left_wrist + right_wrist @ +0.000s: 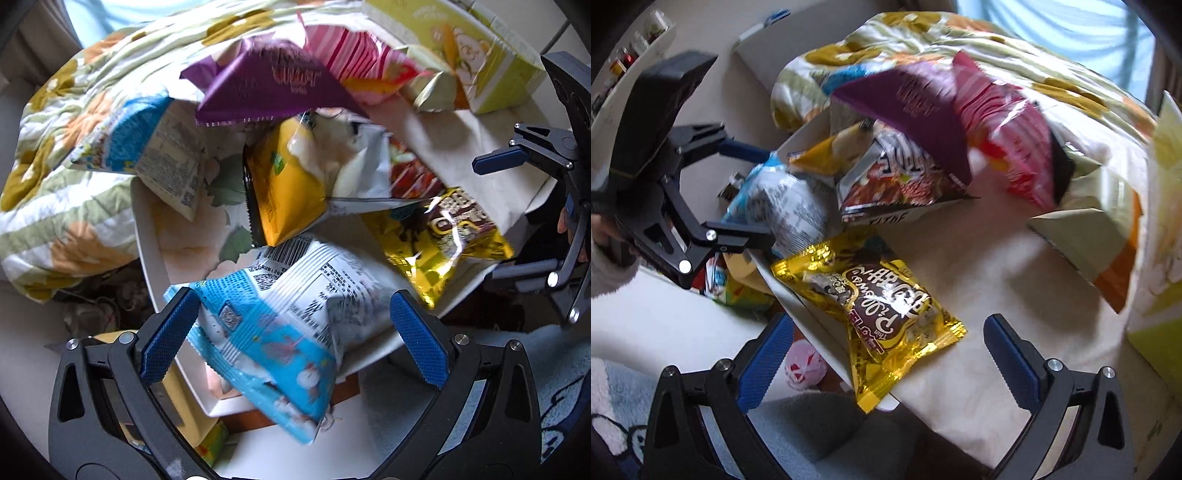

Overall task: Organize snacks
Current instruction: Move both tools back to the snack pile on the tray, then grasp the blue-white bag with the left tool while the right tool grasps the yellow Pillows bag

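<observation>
Two open grippers, one blue bag about to be picked

Both tools stand with jaws spread wide and nothing clamped. Nearest in the left wrist view, the left gripper [293,338] brackets the blue bag [280,332], which lies across the near lip of the white tray [147,236]. The left pad looks to touch the bag's edge; the right pad stands apart from it. My reading is that the step in hand is a reach for this bag, with the grasp not yet made. The next move would call for easing forward so the puffed body sits between the pads, then closing gently, since the pack is air-filled and slippery and could squirt out or burst.

In its own view the right gripper [886,354] hovers over the gold bag [871,314], which hangs partly over the tray's near edge; neither pad touches it.

Farther in, the tray holds a loose heap: a yellow bag [288,192] leaning on a silver one, a red-printed bag [897,184] behind, then the purple bag [269,85] and a pink striped bag [354,51] propped on top. A second blue bag [147,147] rests on the tray's far left rim, against the quilt [55,184]. At far right stands a green box [480,55]; whether it is inside the tray I cannot tell. Nothing looks sorted yet, so the task seems early.
</observation>
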Demonstrator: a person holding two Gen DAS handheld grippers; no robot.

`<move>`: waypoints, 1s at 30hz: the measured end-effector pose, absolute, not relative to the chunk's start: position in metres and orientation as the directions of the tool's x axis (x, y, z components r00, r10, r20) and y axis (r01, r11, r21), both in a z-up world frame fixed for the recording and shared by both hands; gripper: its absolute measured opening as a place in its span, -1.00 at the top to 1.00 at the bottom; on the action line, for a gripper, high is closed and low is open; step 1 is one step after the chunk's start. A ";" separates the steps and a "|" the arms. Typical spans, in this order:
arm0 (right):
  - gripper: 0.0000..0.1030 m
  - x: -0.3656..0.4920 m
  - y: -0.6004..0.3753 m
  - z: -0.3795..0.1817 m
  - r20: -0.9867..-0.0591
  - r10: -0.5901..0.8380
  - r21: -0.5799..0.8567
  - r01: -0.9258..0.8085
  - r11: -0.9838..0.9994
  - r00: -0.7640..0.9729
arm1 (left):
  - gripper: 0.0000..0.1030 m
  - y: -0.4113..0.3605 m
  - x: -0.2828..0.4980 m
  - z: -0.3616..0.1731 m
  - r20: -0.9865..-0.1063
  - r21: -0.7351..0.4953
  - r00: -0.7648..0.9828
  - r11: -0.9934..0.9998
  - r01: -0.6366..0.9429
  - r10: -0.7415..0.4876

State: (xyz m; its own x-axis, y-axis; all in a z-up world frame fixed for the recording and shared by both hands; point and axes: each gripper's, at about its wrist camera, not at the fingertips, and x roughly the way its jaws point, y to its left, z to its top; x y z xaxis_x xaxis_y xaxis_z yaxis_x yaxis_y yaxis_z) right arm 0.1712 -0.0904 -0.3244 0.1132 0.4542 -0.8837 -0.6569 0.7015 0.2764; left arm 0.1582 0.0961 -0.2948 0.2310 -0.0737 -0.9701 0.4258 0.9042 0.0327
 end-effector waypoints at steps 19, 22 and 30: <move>-0.48 0.198 -0.062 -0.359 -0.907 0.418 0.265 -0.701 0.663 0.053 | -0.99 0.083 0.172 -0.315 -0.974 0.110 0.228 0.854 0.509 -0.011; -0.43 0.195 -0.065 -0.361 -0.905 0.421 0.263 -0.706 0.658 0.055 | -0.98 0.080 0.172 -0.311 -0.976 0.110 0.215 0.834 0.541 -0.011; -0.41 0.193 -0.069 -0.360 -0.903 0.427 0.273 -0.702 0.658 0.051 | -0.98 0.075 0.179 -0.282 -0.981 0.126 0.194 0.755 0.644 -0.001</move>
State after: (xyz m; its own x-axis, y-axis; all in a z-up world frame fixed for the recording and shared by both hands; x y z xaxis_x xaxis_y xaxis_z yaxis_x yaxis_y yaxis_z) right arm 0.1925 -0.0692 -0.3599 0.0506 0.4275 -0.9026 -0.7015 0.6585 0.2725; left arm 0.1794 0.0748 -0.2819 0.1936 -0.0006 -0.9811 0.6437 0.7548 0.1265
